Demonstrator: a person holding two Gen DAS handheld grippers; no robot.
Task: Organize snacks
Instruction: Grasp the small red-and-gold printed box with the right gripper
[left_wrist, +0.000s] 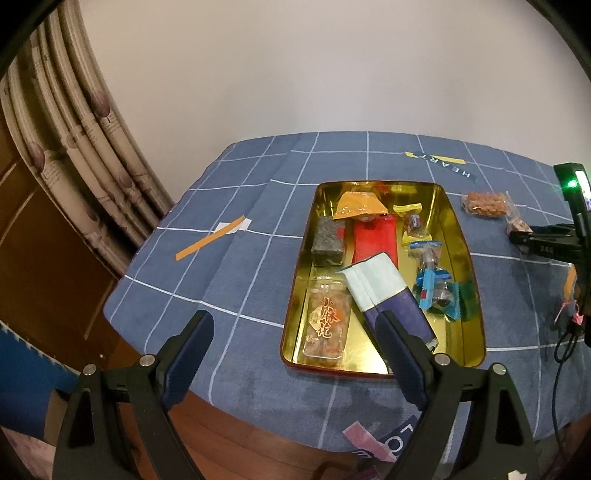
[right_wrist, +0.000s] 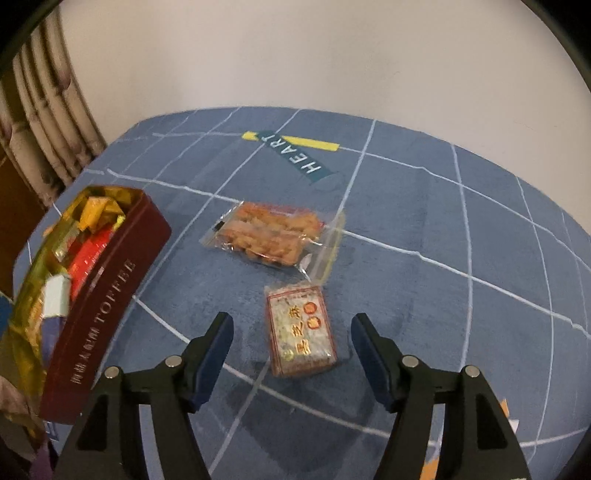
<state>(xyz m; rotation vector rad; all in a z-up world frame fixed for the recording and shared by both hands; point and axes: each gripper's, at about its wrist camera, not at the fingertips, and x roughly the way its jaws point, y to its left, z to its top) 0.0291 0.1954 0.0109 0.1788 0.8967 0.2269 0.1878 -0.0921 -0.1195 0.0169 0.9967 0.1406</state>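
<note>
A red tin with a gold inside (left_wrist: 467, 258) lies on the blue checked cloth and holds several wrapped snacks, among them a blue-and-white packet (left_wrist: 384, 295) and a clear packet with red characters (left_wrist: 327, 325). My left gripper (left_wrist: 295, 325) is open and empty above the tin's near left corner. In the right wrist view the tin (right_wrist: 107, 306) lies at the left. My right gripper (right_wrist: 291, 325) is open and empty, its jaws either side of a small red-bordered packet (right_wrist: 301, 330). A clear packet of orange snacks (right_wrist: 275, 236) lies beyond it.
The right gripper's body (left_wrist: 565, 243) shows at the right edge of the left wrist view, near the orange snack packet (left_wrist: 485, 203). Curtains (left_wrist: 74, 147) hang at the left. The table's wooden edge (left_wrist: 258, 435) lies close below.
</note>
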